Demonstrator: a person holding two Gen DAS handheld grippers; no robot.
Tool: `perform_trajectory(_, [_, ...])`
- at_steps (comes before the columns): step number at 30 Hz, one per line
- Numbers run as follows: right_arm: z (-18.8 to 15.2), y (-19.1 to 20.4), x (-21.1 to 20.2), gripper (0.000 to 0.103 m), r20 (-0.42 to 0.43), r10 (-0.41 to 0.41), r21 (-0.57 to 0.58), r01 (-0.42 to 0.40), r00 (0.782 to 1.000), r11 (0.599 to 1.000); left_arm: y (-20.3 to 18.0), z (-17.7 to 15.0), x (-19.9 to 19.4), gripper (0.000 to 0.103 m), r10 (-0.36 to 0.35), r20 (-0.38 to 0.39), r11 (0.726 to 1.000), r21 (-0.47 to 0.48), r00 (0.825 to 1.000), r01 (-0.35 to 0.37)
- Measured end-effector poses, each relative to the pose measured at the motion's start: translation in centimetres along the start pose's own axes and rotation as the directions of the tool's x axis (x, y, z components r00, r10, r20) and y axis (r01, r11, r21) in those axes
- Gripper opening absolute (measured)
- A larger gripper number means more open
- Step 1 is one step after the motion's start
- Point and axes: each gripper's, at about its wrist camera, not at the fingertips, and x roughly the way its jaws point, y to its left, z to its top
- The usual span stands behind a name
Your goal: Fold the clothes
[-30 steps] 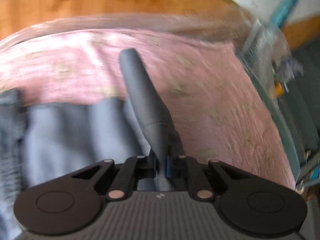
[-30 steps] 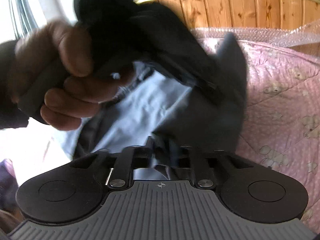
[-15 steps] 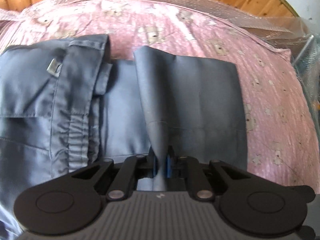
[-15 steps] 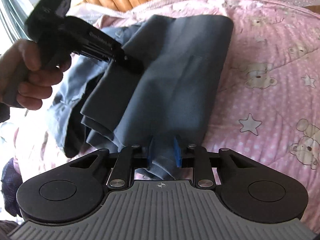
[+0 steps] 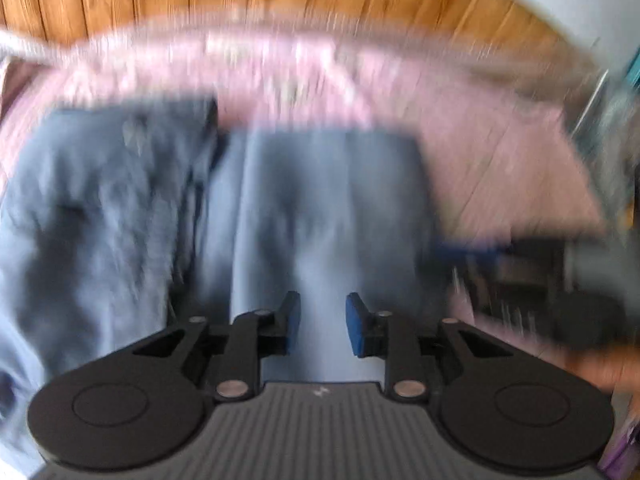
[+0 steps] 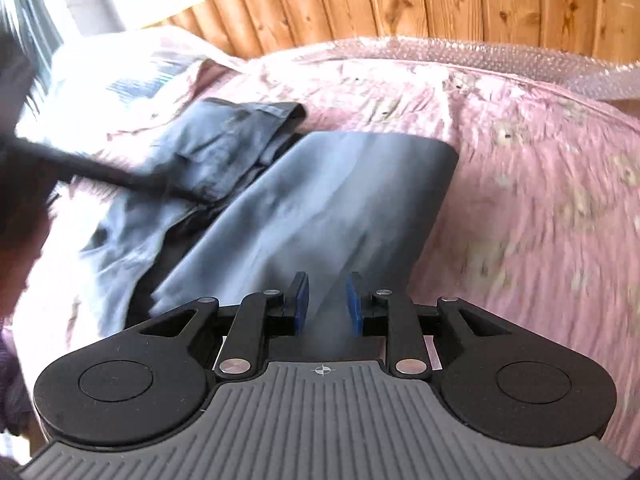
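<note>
Grey-blue cloth, the garment (image 6: 320, 200), lies on the pink quilted bed cover (image 6: 540, 200): one smooth panel is folded over and runs from the near edge up toward the wooden headboard (image 6: 440, 0), while beside it, on its left in both views, the rest of the piece (image 5: 100, 208) sits bunched, with seams and a collar-like edge showing. The left hand-held gripper (image 5: 322, 324) has just been opening; its blue pads stand apart above the smooth panel, and no cloth looks pinched between them, though this view is badly blurred. The right hand-held gripper (image 6: 327, 305) has just been closing a little, and its pads stand a narrow gap apart with a soft ridge of the panel running up between them; they do not seem to press on it, so I read it as loose too. Judging by this, one fold has been laid down and let go. What seems left is the crumpled part on the left, which would need flattening and bringing over, and then probably a further fold to make a compact bundle. Bubble wrap (image 6: 500, 50) lines the far edge of the bed.
</note>
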Motion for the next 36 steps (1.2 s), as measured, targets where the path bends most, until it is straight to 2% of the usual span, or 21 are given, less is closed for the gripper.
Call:
perform_trajectory(2, [0.7, -0.9, 3.0, 0.026, -0.035, -0.019, -0.021, 0.018, 0.999, 1.0, 0.2, -1.4, 2.3, 0.024, 0.033, -0.061, 0.999, -0.006, 0.998, -0.034])
perform_trajectory(4, [0.7, -1.0, 5.0, 0.026, -0.048, -0.028, -0.082, 0.024, 0.998, 0.996, 0.5, -2.2, 2.8, 0.023, 0.045, -0.061, 0.999, -0.02, 0.997, -0.046])
perform_trajectory(7, [0.5, -0.9, 5.8, 0.027, -0.037, -0.026, -0.188, 0.019, 0.999, 0.982, 0.7, -2.7, 2.5, 0.023, 0.051, -0.05, 0.998, -0.036, 0.997, -0.053])
perform_trajectory(10, [1.3, -1.0, 5.1, 0.028, -0.07, -0.019, -0.182, 0.006, 0.997, 0.983, 0.5, -2.8, 0.6, 0.022, 0.045, -0.051, 0.997, -0.058, 0.998, -0.048])
perform_trajectory(12, [1.2, -0.3, 2.8, 0.038, -0.034, 0.003, -0.176, -0.009, 0.999, 0.984, 0.5, -4.0, -0.2, 0.025, 0.036, -0.047, 0.998, -0.043, 0.998, -0.038])
perform_trajectory(13, [0.8, 0.3, 1.3, 0.055, -0.004, 0.026, -0.173, -0.026, 1.0, 0.985, 0.5, -4.6, -0.1, 0.025, 0.042, -0.059, 0.998, -0.034, 0.997, -0.044])
perform_trajectory(14, [0.1, 1.0, 0.5, 0.06, 0.004, 0.042, -0.176, -0.04, 0.999, 0.983, 0.5, -5.2, 0.3, 0.025, 0.047, -0.066, 0.998, -0.031, 0.997, -0.049])
perform_trajectory(16, [-1.8, 2.4, 0.2, 0.059, -0.021, 0.057, -0.194, -0.059, 0.998, 0.979, 0.5, -5.8, 0.5, 0.025, 0.056, -0.07, 0.998, -0.026, 0.996, -0.058])
perform_trajectory(18, [-4.2, 3.4, 1.5, 0.058, -0.075, 0.036, -0.223, -0.052, 0.997, 0.973, 0.4, -6.1, 0.4, 0.026, 0.065, -0.064, 0.998, -0.022, 0.996, -0.066])
perform_trajectory(19, [-5.3, 3.7, 2.3, 0.064, -0.09, 0.011, -0.242, -0.032, 0.996, 0.97, 0.4, -6.2, 0.3, 0.026, 0.069, -0.061, 0.997, -0.02, 0.996, -0.07])
perform_trajectory(20, [-6.0, 3.8, 2.4, 0.07, -0.071, 0.008, -0.26, -0.027, 0.997, 0.965, 0.5, -6.1, 0.0, 0.026, 0.067, -0.066, 0.997, -0.024, 0.996, -0.068])
perform_trajectory(22, [-6.2, 4.1, 2.0, 0.069, -0.07, 0.003, -0.239, -0.02, 0.998, 0.971, 0.7, -6.6, -0.9, 0.026, 0.057, -0.059, 0.998, -0.033, 0.997, -0.059])
perform_trajectory(24, [-6.0, 4.1, 0.7, 0.059, -0.055, 0.023, -0.196, -0.033, 0.998, 0.98, 0.9, -7.1, -2.0, 0.026, 0.068, -0.052, 0.997, -0.034, 0.996, -0.07])
perform_trajectory(27, [-6.9, 4.4, 0.0, 0.061, -0.057, 0.026, -0.183, -0.036, 0.998, 0.983, 1.0, -7.6, -3.0, 0.026, 0.089, -0.049, 0.995, -0.034, 0.995, -0.091])
perform_trajectory(30, [-8.4, 4.7, 0.8, 0.074, -0.056, 0.014, -0.223, -0.026, 0.998, 0.975, 1.1, -7.2, -4.6, 0.027, 0.072, -0.018, 0.997, -0.024, 0.997, -0.072])
perform_trajectory(32, [-8.1, 5.1, 0.4, 0.072, -0.06, 0.003, -0.227, -0.016, 0.998, 0.974, 1.8, -7.2, -6.0, 0.034, 0.082, 0.032, 0.997, -0.002, 0.996, -0.082])
perform_trajectory(33, [-7.6, 5.2, -0.2, 0.065, -0.056, -0.004, -0.206, -0.008, 0.998, 0.978, 2.2, -7.3, -6.7, 0.037, 0.086, 0.057, 0.996, 0.009, 0.995, -0.087])
perform_trajectory(34, [-7.1, 5.3, -0.9, 0.064, -0.034, 0.002, -0.175, -0.008, 0.999, 0.985, 2.9, -7.6, -7.0, 0.042, 0.086, 0.078, 0.996, 0.022, 0.993, -0.088])
perform_trajectory(36, [-6.0, 5.7, -2.3, 0.063, 0.026, -0.003, -0.105, 0.006, 1.0, 0.994, 4.5, -8.3, -6.5, 0.042, 0.082, 0.082, 0.995, 0.054, 0.993, -0.087])
